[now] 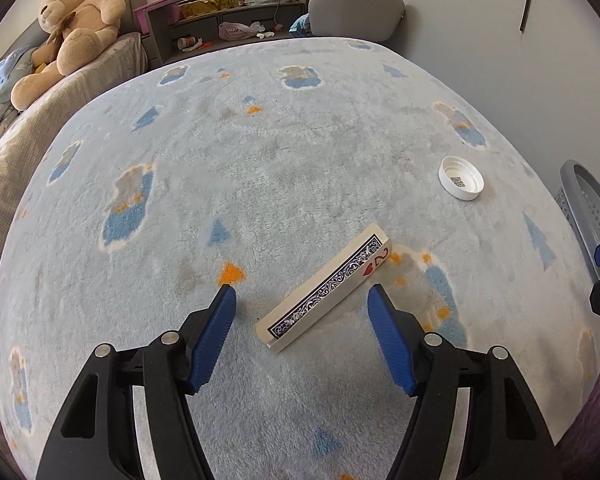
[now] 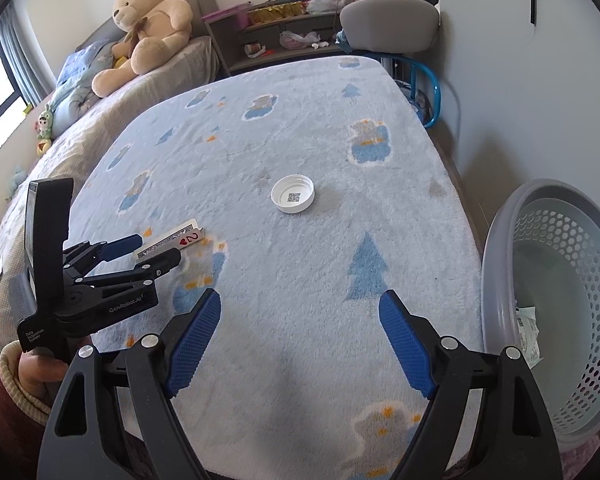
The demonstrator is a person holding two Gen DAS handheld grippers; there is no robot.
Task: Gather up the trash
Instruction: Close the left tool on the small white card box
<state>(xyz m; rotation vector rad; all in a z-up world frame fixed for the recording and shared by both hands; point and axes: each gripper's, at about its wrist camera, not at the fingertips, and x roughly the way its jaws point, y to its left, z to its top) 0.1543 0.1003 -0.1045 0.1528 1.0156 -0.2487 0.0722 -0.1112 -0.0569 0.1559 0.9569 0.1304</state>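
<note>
A folded playing card [image 1: 327,293] with a blue patterned back and a red 2 of hearts lies on the fluffy blue blanket [image 1: 260,160]. My left gripper [image 1: 301,295] is open, its blue fingers on either side of the card, just above it. The card also shows in the right wrist view [image 2: 180,239], partly hidden by the left gripper [image 2: 148,250]. A white bottle cap [image 1: 461,178] lies upside down further right; it also shows in the right wrist view [image 2: 292,193]. My right gripper [image 2: 300,300] is open and empty, well short of the cap.
A grey perforated basket [image 2: 556,292] stands at the right of the table, holding a crumpled paper [image 2: 528,332]; its rim shows in the left wrist view [image 1: 592,200]. A teddy bear [image 2: 148,20] sits on the bed at left. A grey chair [image 2: 388,20] and shelves stand behind.
</note>
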